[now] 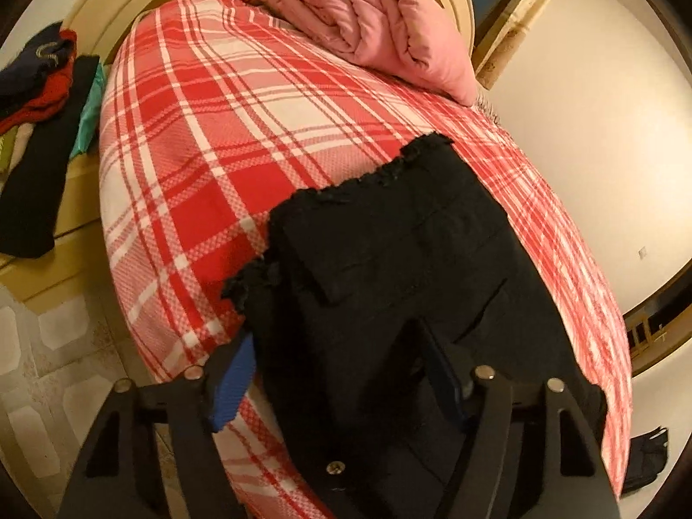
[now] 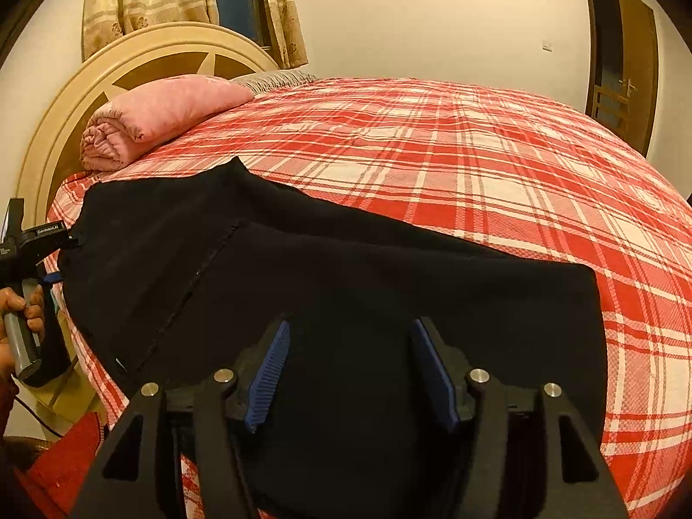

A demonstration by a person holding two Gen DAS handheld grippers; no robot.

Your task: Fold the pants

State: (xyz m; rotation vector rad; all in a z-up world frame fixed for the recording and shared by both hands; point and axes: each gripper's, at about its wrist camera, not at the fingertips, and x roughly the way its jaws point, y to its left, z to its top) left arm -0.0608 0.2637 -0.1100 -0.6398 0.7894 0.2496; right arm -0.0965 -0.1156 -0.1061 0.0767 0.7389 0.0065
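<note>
On bed's near edge, black pants lie flat on plaid cover. Left gripper & right gripper both released, straddling cloth. Looks like pre-fold; next needs both pinching an edge.

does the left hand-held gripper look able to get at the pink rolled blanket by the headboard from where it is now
Probably not without moving. The left hand-held gripper sits low over the black pants at the near edge of the bed, and the pink rolled blanket lies far up the plaid bedspread. Nothing blocks the way.
</note>
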